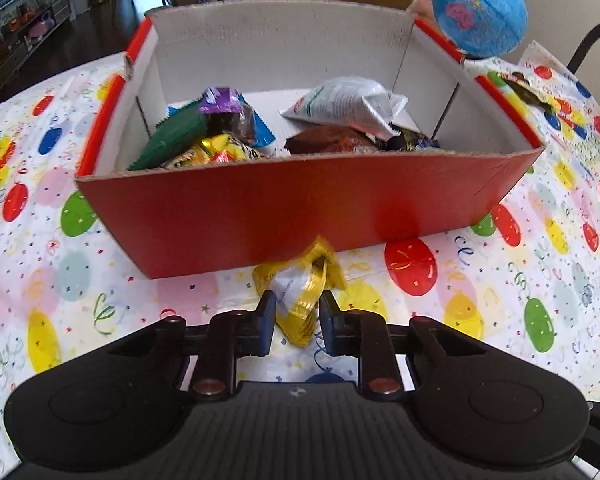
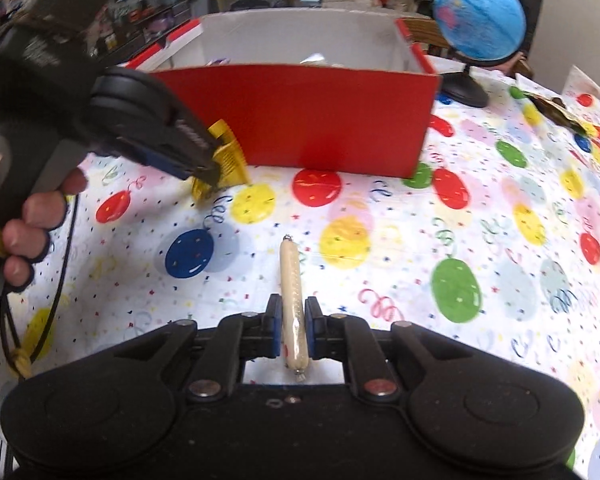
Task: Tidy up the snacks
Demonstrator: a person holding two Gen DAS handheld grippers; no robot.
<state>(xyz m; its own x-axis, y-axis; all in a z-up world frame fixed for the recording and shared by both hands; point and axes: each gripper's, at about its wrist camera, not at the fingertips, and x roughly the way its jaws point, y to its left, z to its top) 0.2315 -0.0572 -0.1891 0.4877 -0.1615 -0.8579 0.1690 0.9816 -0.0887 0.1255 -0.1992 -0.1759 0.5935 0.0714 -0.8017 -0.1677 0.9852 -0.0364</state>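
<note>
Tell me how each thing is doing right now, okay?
Left gripper: shut on the yellow packet.
Right gripper: shut on the sausage stick.
Yellow packet: pinched, crumpled, in front of the box.
Sausage stick: sealed, held lengthwise.
Box: open-topped, partly filled with snacks.
Globe: upright on its stand.

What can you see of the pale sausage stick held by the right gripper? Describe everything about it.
The sausage stick is a slim, pale beige cylinder in a clear, glossy casing, pinched shut at each end by a small metal clip. It looks soft yet straight. The right gripper has its jaws shut on its lower half, pads pressing both sides. It points away from the camera, toward the red box, above the balloon-print tablecloth; whether its far end touches the cloth is unclear.
</note>
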